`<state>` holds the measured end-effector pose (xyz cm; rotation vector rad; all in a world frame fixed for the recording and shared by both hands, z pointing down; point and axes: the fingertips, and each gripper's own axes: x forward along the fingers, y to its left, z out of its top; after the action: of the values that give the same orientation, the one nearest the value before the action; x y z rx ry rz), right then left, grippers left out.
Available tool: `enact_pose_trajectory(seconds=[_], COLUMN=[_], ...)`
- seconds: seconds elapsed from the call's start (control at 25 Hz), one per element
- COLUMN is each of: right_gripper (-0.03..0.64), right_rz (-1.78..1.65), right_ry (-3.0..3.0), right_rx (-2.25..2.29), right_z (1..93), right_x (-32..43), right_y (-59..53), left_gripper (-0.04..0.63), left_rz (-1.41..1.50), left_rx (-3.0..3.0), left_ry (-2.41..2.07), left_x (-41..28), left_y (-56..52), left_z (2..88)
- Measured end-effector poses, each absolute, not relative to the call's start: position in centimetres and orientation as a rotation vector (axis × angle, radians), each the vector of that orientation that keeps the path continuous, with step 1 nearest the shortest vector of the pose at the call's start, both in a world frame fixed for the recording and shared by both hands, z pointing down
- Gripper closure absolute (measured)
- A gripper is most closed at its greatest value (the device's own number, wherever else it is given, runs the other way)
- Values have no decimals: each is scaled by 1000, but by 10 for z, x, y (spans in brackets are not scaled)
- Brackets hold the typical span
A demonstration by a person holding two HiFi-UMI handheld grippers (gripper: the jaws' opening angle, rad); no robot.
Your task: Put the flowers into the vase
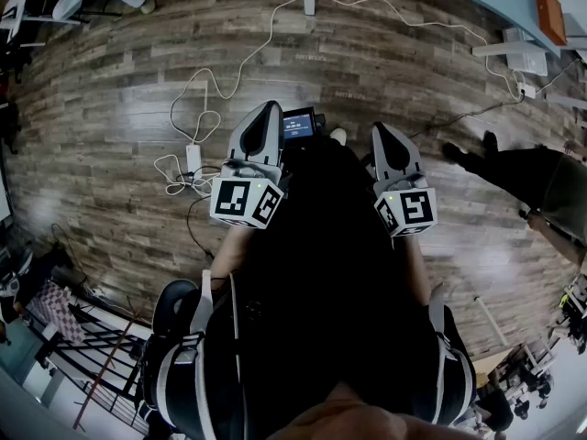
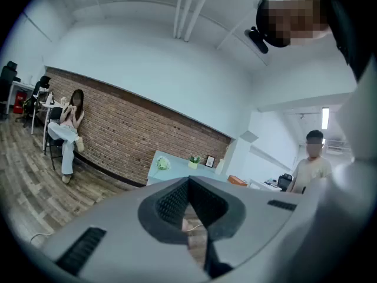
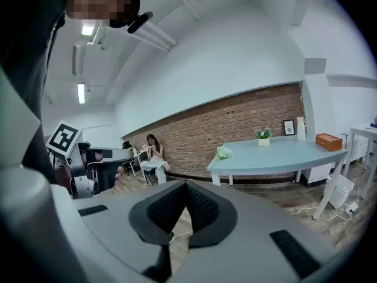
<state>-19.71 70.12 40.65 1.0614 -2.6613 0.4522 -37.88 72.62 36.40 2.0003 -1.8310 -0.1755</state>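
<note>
A bunch of pale flowers lies on the left end of a light blue table by the brick wall, far ahead of me. Farther back on that table stand a small pot of flowers and a tall white vase. The left gripper view shows the same bunch of flowers and table in the distance. Both grippers are held close to my body over the wooden floor. My left gripper and my right gripper have their jaws closed tip to tip, with nothing in them.
White cables and a power brick lie on the plank floor ahead. An orange box sits on the table's right end. One person sits on a chair by the wall; another stands to the right.
</note>
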Motion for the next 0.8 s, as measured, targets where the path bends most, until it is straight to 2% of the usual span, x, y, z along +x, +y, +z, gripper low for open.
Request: enact_pose_trajectory(seconds=[0.8], right_gripper=[600], right_rz=[434], right_ry=[-2641], right_rx=[1172], right_z=[401], right_x=[-260], right_y=[681], left_gripper=[578], left_rz=[-214], left_rx=[1977], left_ry=[-1750], left_x=[-433], left_y=[714], left_z=[383])
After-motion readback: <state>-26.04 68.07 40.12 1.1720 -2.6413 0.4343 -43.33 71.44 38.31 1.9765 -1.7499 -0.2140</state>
